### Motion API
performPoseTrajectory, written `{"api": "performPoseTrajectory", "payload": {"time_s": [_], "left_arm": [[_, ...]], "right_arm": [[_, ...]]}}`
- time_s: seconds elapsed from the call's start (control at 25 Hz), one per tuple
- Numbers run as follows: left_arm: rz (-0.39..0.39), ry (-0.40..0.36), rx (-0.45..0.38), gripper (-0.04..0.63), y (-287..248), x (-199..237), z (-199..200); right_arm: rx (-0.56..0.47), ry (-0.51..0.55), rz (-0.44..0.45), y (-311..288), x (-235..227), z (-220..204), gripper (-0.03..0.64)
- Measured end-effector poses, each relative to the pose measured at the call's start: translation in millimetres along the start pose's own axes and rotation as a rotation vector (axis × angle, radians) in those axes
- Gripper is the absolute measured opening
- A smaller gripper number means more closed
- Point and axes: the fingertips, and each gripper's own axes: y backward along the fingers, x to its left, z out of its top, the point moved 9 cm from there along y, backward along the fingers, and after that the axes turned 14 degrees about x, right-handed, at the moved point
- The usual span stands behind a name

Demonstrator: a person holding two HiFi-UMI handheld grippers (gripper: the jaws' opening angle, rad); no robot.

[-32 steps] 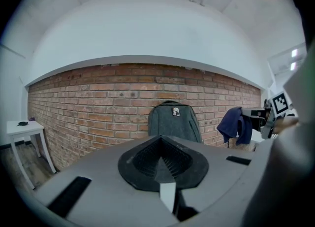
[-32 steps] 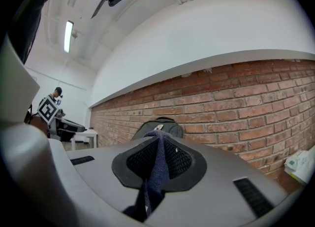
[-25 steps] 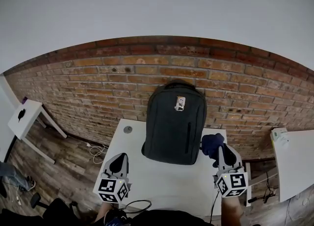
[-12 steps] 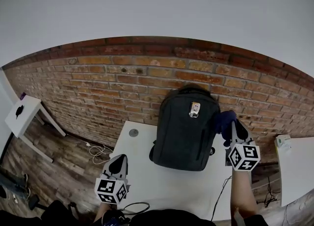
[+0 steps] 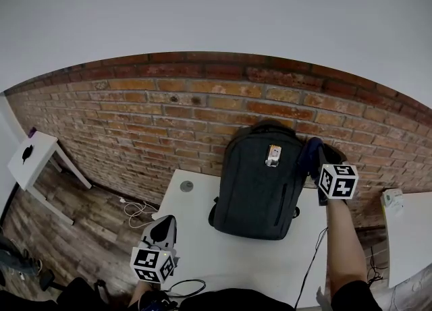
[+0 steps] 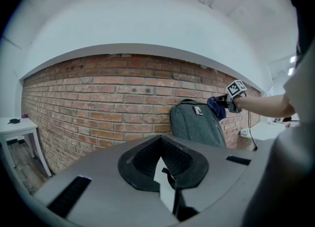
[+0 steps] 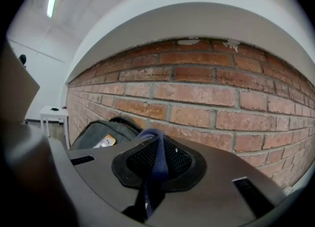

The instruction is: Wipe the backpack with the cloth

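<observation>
Head view: dark grey backpack [image 5: 260, 181] upright on white table [image 5: 196, 242], back resting against brick wall [image 5: 135, 121]. Small light tag [image 5: 273, 156] fixed high on its front panel.

Right gripper [image 5: 321, 156] raised at the bag's upper right shoulder, arm stretched out from below. Closed on a dark blue cloth [image 5: 310, 154]. Right gripper view: fold of cloth [image 7: 156, 159] pinched between the two jaws, running up through them and bunched above; backpack [image 7: 98, 135] low on the left, brick wall [image 7: 221, 103] close ahead. Cloth at or just beside the bag's top edge; actual contact not confirmable from any view.

Left gripper [image 5: 165, 223] low at the table's near left corner, well apart from the bag. Left gripper view: jaws together, nothing between them, aimed toward the backpack [image 6: 197, 125] and the right gripper [image 6: 227, 102] with its cloth [image 6: 216, 108].

Also noted: second small white table [image 5: 30, 158] far left, pale cable [image 5: 135, 207] lying on wooden floor.
</observation>
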Motion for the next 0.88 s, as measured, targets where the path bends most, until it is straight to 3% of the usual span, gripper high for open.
{"api": "performPoseTrajectory", "payload": {"time_s": [0.08,0.28,0.6,0.88], "left_arm": [[-0.006,-0.004,0.002,-0.003,-0.9,-0.7,-0.1],[-0.007,-0.005,0.003,-0.003,-3.8,3.1,0.5],[-0.022,-0.009,0.007,-0.003,-5.6,4.2,0.3],[0.011,0.007,0.011,-0.003,1.7,13.8,-4.4]], "right_arm": [[0.046,0.009,0.011,-12.5,-1.5,-0.3,0.029],[0.138,-0.124,0.090,-39.8,-5.9,10.7,0.029],[0.170,0.011,0.102,-54.9,19.7,39.9,0.029],[0.130,0.131,0.108,-66.5,61.8,65.8,0.029]]}}
